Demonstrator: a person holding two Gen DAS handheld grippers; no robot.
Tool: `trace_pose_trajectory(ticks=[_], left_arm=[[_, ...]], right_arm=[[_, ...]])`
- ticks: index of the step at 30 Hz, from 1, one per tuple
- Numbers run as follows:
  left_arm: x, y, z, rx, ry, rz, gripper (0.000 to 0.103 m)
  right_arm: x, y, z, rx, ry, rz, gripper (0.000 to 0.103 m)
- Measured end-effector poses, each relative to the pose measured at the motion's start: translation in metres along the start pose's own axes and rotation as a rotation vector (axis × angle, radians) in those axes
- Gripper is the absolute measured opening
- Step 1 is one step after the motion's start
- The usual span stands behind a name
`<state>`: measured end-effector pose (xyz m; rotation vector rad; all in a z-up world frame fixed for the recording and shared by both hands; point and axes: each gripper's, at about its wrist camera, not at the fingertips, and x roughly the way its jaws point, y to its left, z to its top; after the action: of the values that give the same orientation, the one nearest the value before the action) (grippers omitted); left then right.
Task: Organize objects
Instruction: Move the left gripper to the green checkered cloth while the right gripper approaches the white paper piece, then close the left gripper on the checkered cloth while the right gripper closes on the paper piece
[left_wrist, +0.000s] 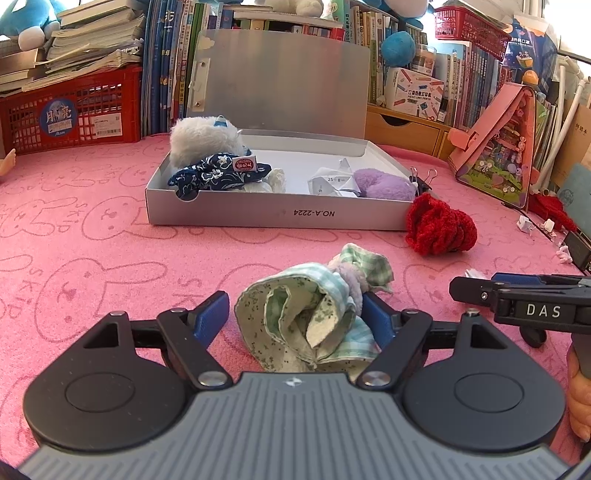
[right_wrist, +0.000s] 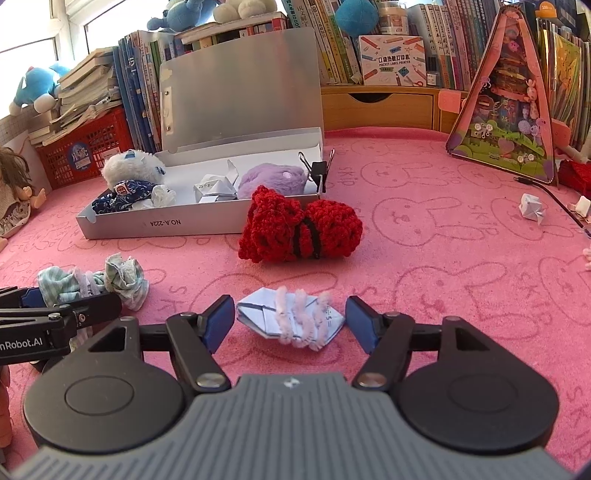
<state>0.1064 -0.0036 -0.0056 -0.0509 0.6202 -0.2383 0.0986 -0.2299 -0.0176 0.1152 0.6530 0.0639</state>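
A green patterned cloth bundle (left_wrist: 306, 314) tied with a pale fuzzy wire lies on the pink mat between the fingers of my left gripper (left_wrist: 295, 314). The right pad touches it and a thin gap shows at the left pad, so the jaws stand open. The same bundle (right_wrist: 92, 282) shows at the left of the right wrist view. My right gripper (right_wrist: 290, 319) is open around a folded blue paper (right_wrist: 266, 314) wrapped in pink fuzzy wire, with gaps on both sides. The silver box (left_wrist: 277, 216) stands open beyond, holding a white plush toy, folded paper and a purple plush.
A red crochet bundle (right_wrist: 299, 229) lies in front of the box's right corner, near a binder clip (right_wrist: 319, 170). A pink triangular toy case (right_wrist: 506, 99) stands at the right. Books, a red crate (left_wrist: 70, 110) and a wooden drawer line the back. A doll (right_wrist: 14, 192) sits at the far left.
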Motion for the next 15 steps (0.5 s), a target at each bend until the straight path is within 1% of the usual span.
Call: trace_pose_trajectory(ticks=[1, 3, 5, 6, 7, 8, 12, 15], left_arm=[[0.0, 0.0, 0.0, 0.002, -0.002, 0.001, 0.082], [0.0, 0.0, -0.001, 0.001, -0.004, -0.001, 0.081], [-0.002, 0.001, 0.0, -0.004, -0.009, -0.004, 0.08], [-0.003, 0.001, -0.001, -0.006, -0.014, -0.008, 0.074], [-0.004, 0.001, 0.0, -0.006, -0.018, -0.015, 0.062], [-0.005, 0.001, 0.0, -0.01, -0.017, -0.021, 0.059], [-0.009, 0.0, 0.003, -0.011, -0.022, -0.024, 0.053], [-0.011, 0.0, 0.005, -0.012, -0.031, -0.022, 0.051]], right_arm=[[0.0, 0.001, -0.001, -0.002, -0.002, -0.003, 0.078], [-0.001, 0.001, -0.001, 0.002, -0.004, 0.001, 0.074], [-0.002, 0.002, -0.001, 0.001, -0.006, 0.004, 0.065], [-0.003, 0.002, -0.001, 0.002, -0.007, 0.005, 0.064], [-0.004, 0.002, -0.001, 0.002, -0.008, 0.011, 0.063], [-0.005, 0.002, -0.001, 0.001, -0.013, 0.013, 0.062], [-0.01, 0.005, 0.0, -0.018, -0.034, 0.005, 0.058], [-0.011, 0.007, 0.003, -0.025, -0.037, 0.011, 0.056]])
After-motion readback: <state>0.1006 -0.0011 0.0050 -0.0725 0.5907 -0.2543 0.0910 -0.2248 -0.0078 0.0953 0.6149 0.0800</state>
